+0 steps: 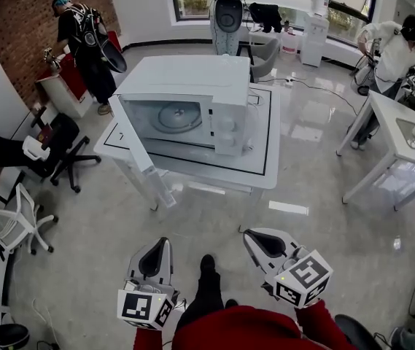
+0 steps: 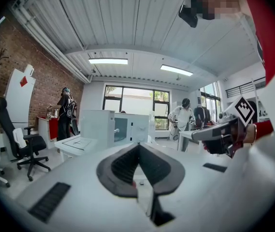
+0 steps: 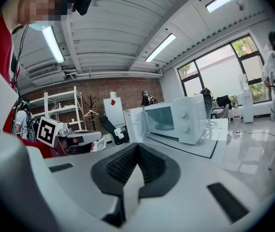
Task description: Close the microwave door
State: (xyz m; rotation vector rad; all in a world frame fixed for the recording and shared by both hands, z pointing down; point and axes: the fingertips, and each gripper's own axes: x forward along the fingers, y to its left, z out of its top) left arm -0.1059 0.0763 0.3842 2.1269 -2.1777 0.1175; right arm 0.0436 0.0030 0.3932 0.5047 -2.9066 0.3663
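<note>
White microwave [image 1: 192,93] sits on a white table [image 1: 265,175] w/ a black outline, mid-room. Its door [image 1: 136,143] stands swung wide open toward the head view's left, hinged on that side, cavity exposed. So the task isn't under way as far as the door goes: it's nowhere near the latch and nothing is touching it.

Both the left gripper [image 1: 165,242] and the right gripper [image 1: 246,232] sit low at the head view's bottom edge, well apart from table & microwave. Each gripper view shows its dark pads pressed together at the tip w/ nothing btwn them, so both are closed & empty. Both point roughly toward the microwave, approx level.

Left to do, by my read: pretty much everything. Close the gap to the table, bring a gripper to the door's outer face near its free edge, then sweep it round to the right till it sits flush w/ the front. Closed jaws should do as a pusher, no grasp needed. The left gripper looks better placed, since the door hangs out on that side.
</note>
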